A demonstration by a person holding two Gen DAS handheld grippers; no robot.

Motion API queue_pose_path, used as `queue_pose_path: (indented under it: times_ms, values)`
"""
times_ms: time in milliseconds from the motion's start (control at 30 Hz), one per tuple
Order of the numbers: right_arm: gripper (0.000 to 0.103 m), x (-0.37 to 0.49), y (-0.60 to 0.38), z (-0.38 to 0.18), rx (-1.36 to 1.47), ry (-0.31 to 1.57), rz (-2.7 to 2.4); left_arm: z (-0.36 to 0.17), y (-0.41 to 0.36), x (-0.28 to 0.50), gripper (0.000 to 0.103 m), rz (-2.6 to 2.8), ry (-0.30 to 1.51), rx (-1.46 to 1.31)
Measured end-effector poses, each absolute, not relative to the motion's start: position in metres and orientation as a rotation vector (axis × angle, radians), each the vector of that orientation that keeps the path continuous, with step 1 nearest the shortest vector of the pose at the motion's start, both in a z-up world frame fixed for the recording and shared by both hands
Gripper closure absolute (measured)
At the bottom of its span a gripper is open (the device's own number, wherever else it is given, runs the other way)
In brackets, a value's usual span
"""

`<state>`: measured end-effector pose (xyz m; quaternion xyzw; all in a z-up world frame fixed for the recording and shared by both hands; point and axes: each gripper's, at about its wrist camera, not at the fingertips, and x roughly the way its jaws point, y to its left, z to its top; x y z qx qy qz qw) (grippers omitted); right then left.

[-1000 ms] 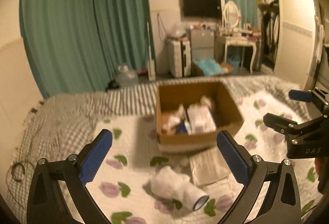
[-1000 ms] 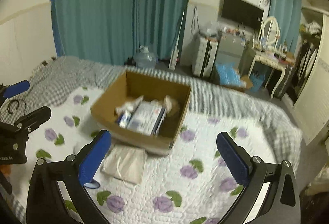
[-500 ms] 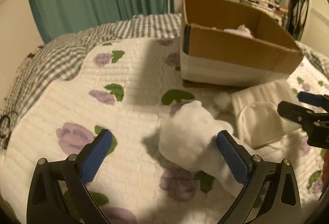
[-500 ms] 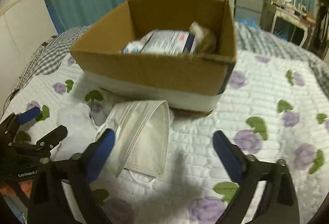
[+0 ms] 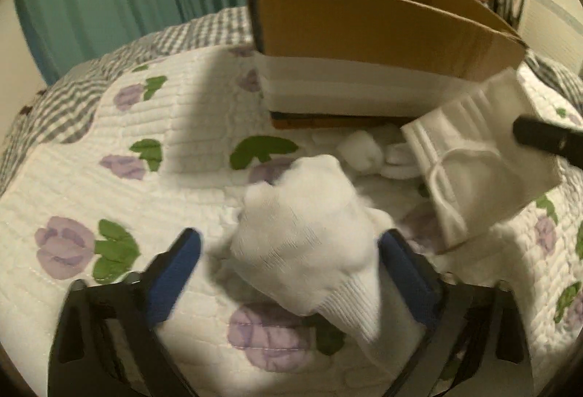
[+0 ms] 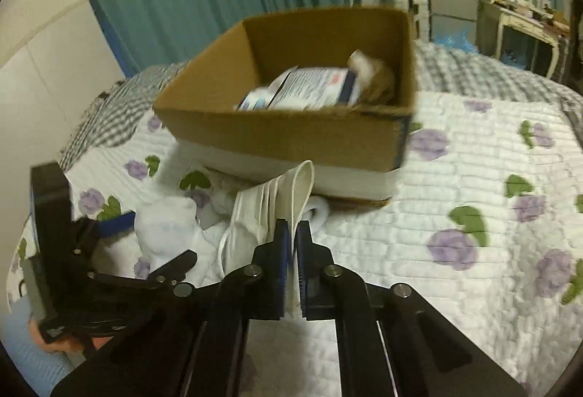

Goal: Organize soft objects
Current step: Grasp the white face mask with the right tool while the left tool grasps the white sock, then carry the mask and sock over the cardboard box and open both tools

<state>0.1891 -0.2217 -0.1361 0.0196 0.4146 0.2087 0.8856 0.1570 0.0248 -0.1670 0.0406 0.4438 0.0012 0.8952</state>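
Right gripper (image 6: 290, 236) fingers pinch the mask (image 6: 291, 193) at frame centre, lifting it just before the box (image 6: 291, 138). Left gripper (image 5: 289, 251) fingers are spread around the sock (image 5: 309, 244) on the bed (image 5: 109, 127), lower centre.

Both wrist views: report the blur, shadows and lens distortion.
Left wrist view: the white sock is motion-smeared, a dark shadow falls on the quilt, and the cardboard box bows from the fisheye. Right wrist view: the box rim and face mask are blurred; dim warm light.
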Motion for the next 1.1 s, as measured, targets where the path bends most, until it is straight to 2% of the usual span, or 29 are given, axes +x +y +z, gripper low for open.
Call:
queue_pose_path:
  times_ms: [33,167,433,700,1100]
  values:
    - [0.099,0.186,-0.226,-0.132,0.045,0.851,0.428,-0.167,0.023,0.157,0.025,-0.006,0.919,0.087]
    - [0.101,0.174,-0.239,-0.121,0.052,0.828,0.405,-0.165,0.016,0.149,0.037,-0.063,0.907,0.096]
    - [0.101,0.143,-0.255,-0.088,0.047,0.758,0.383,-0.146,0.009,0.129,0.053,-0.073,0.869,0.122]
    - [0.101,0.103,-0.258,-0.052,0.021,0.685,0.364,-0.121,0.007,0.109,0.057,-0.143,0.869,0.078]
    - [0.101,0.073,-0.251,0.010,-0.023,0.567,0.375,-0.021,-0.008,0.073,0.057,-0.180,0.675,0.119]
